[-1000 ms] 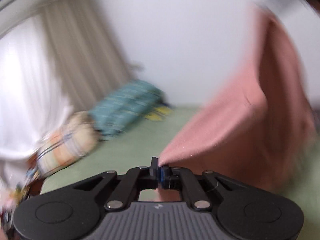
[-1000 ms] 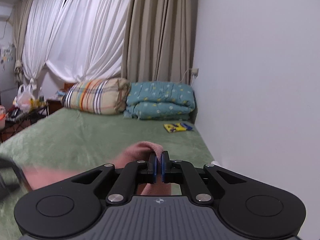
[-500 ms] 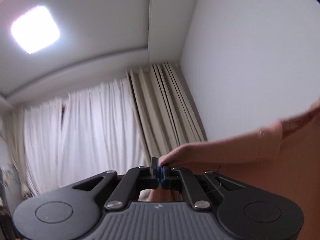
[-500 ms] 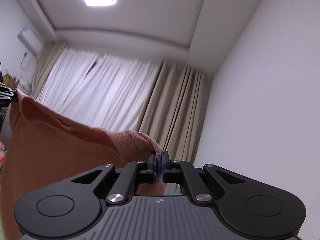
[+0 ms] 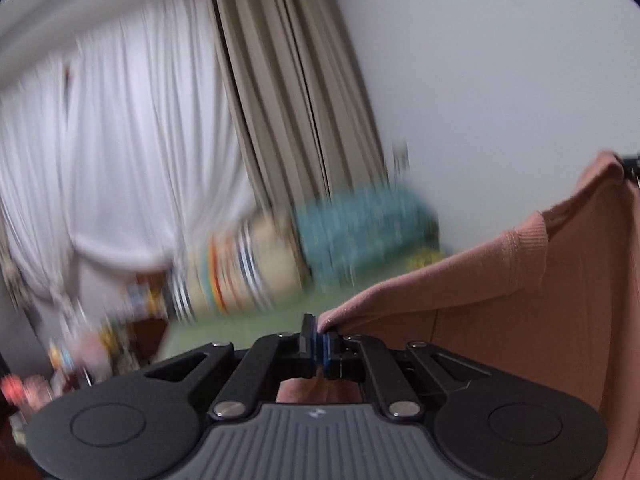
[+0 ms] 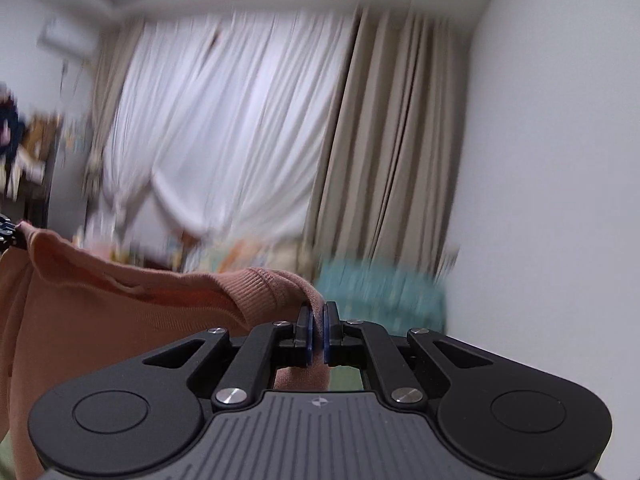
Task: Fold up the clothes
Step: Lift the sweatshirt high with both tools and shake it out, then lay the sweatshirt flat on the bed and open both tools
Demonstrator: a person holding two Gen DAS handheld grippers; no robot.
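A salmon-pink knit garment (image 5: 500, 304) hangs in the air, stretched between both grippers. My left gripper (image 5: 318, 330) is shut on one corner of it, and the cloth runs off to the right, where the tip of the other gripper (image 5: 631, 168) pinches the far corner. In the right wrist view my right gripper (image 6: 317, 318) is shut on a ribbed edge of the garment (image 6: 120, 320), which spreads left to the left gripper's tip (image 6: 7, 236). The garment's lower part hangs out of sight below.
A bed with a green cover (image 5: 240, 328) lies below and ahead. At its far end sit a striped pillow (image 5: 240, 272) and a teal folded quilt (image 5: 360, 232). Curtains (image 6: 240, 140) hang behind, a white wall (image 6: 560, 160) on the right, and clutter (image 5: 60, 352) on the left.
Both grippers swung the garment up high, the views tipping toward the ceiling, then tilted back down toward the bed. The cloth now hangs spread between them. Both grips held.
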